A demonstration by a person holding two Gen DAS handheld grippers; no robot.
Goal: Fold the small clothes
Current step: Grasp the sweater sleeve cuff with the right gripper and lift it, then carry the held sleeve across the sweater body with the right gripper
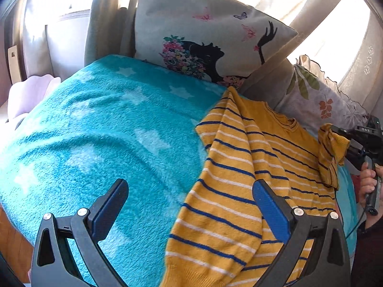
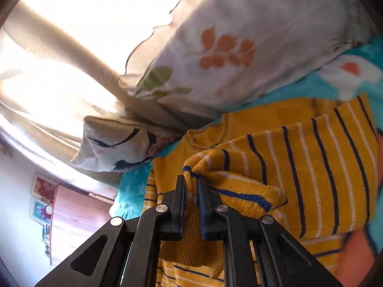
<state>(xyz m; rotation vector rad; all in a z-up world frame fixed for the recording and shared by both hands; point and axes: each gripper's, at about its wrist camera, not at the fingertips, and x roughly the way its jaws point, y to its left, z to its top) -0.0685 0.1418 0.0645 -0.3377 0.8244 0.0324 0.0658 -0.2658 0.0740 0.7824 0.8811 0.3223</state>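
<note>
A small yellow sweater (image 1: 239, 167) with blue and white stripes lies on a turquoise star blanket (image 1: 107, 131); one sleeve is folded across its body. My left gripper (image 1: 190, 205) is open and empty, its right finger over the sweater's lower left part. My right gripper (image 2: 191, 186) is shut on the sweater's other sleeve cuff (image 2: 205, 167) and holds it lifted above the sweater body (image 2: 323, 167). In the left wrist view the right gripper (image 1: 344, 141) shows at the far right with the cuff (image 1: 332, 143) in it.
A cream cushion (image 1: 203, 35) with a black silhouette print stands at the back of the bed. A floral pillow (image 1: 318, 95) lies at the back right, close to the sweater's collar. Bright curtained windows lie behind. A wooden edge (image 1: 12, 244) shows lower left.
</note>
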